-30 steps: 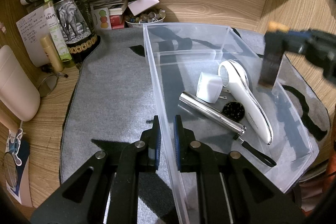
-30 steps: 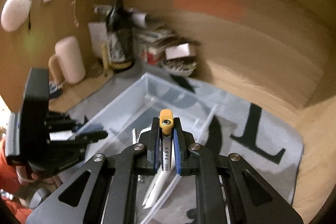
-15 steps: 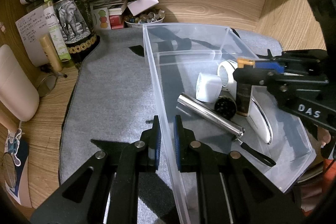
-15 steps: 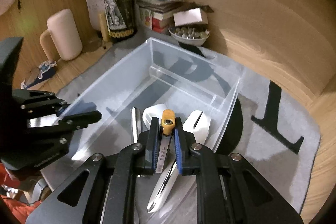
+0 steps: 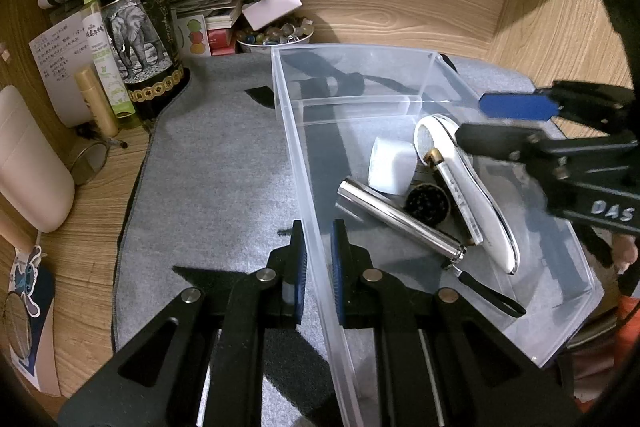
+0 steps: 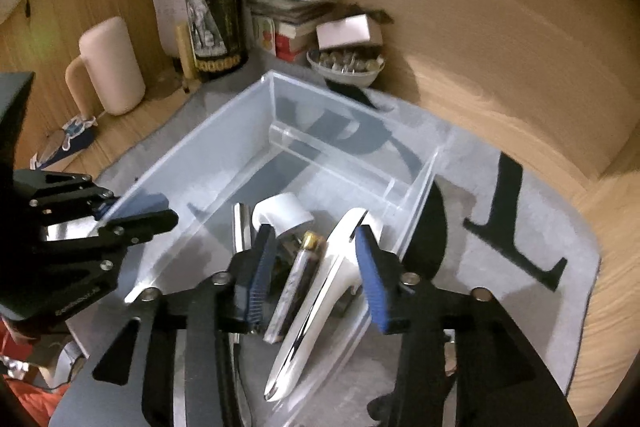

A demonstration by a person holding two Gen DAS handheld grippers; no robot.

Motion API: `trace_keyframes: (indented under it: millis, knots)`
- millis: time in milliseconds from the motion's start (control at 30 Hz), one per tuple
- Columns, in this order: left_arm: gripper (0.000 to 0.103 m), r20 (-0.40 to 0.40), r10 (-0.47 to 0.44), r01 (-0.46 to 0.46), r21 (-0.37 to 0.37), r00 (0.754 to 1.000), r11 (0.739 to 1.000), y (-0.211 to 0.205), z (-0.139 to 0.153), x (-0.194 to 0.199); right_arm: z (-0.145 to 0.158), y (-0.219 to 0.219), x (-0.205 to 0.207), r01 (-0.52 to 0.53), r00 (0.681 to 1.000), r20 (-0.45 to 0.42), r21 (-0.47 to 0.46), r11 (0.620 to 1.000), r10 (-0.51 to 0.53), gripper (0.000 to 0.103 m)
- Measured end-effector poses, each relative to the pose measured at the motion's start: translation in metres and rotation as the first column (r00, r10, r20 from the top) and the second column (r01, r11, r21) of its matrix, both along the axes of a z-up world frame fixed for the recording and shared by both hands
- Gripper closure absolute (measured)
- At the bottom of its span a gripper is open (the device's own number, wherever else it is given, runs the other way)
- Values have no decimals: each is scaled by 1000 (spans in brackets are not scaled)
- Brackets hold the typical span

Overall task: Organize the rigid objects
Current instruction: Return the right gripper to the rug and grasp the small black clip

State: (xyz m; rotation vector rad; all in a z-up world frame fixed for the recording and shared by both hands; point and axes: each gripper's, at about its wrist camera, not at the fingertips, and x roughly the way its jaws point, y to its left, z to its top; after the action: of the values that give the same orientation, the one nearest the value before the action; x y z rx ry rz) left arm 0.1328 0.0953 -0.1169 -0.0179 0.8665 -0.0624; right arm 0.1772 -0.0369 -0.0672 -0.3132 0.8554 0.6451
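A clear plastic bin stands on a grey mat. Inside lie a white handheld device, a white block, a silver cylinder, a black round disc and a thin white tube with a brass cap. My left gripper is shut on the bin's left wall. My right gripper is open just above the tube, and shows at right in the left wrist view.
A dark wine bottle, a green spray bottle, papers, books and a bowl of small items stand at the back. A pink jug is at left. Wooden walls enclose the desk.
My right gripper came down into the bin with the brass-capped tube, then opened; the tube now lies against the white device. My left gripper has kept its hold on the wall.
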Motion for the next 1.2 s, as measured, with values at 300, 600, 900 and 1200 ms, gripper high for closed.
trace_keyframes:
  millis: [300,600,900,1200]
  knots:
    - [92,0,0,0,0,1000,1000,0,0,0,32,-25,-7,61,992,108,49,997,-66,43]
    - [92,0,-1,1,1,1000,1000,0,0,0,43,-82,-2,203,971,114,86,975,-212,43]
    - [92,1,-1,1,4,1000,1000,0,0,0,-11,-107,-9,258,966,-37,37,965,-257,43]
    - [92,1,-1,1,2,1000,1000,0,0,0,-56,-104,-23,250,958,-146,-6,968,-248,43]
